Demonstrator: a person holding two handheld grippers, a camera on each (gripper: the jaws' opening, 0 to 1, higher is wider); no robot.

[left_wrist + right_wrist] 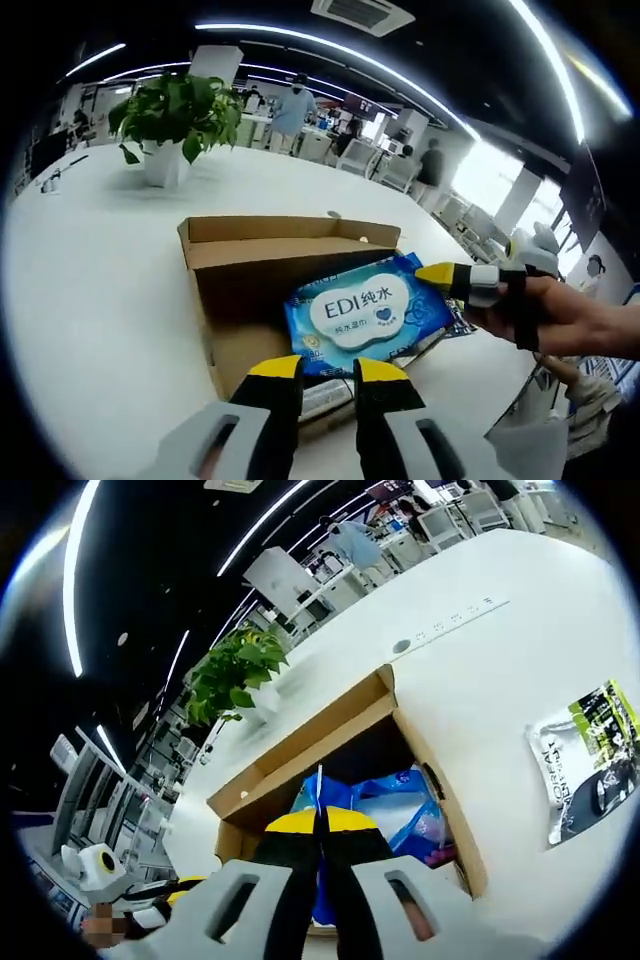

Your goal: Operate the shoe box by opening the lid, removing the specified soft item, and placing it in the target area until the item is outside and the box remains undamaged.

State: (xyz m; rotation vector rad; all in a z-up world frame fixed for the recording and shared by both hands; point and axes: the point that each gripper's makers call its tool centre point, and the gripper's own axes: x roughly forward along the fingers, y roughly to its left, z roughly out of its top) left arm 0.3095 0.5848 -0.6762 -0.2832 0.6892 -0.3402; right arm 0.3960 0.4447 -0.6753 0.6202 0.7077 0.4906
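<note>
Readable print, both views

Blue wipes pack (365, 312) ahead of the left gripper (328, 368) reads "EDI 纯水"; sachet (592, 758) right of the right gripper (320, 821) reads "L'OREAL".

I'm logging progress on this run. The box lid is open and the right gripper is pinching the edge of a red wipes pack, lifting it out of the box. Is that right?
Not quite: the wipes pack is blue, not red, as the left gripper view shows. The rest holds: the box is open, and the right gripper pinches the pack's edge above it.

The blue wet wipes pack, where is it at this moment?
In the left gripper view the blue wipes pack sits tilted over the open cardboard box, its right edge pinched by the right gripper, beyond the left gripper.
</note>
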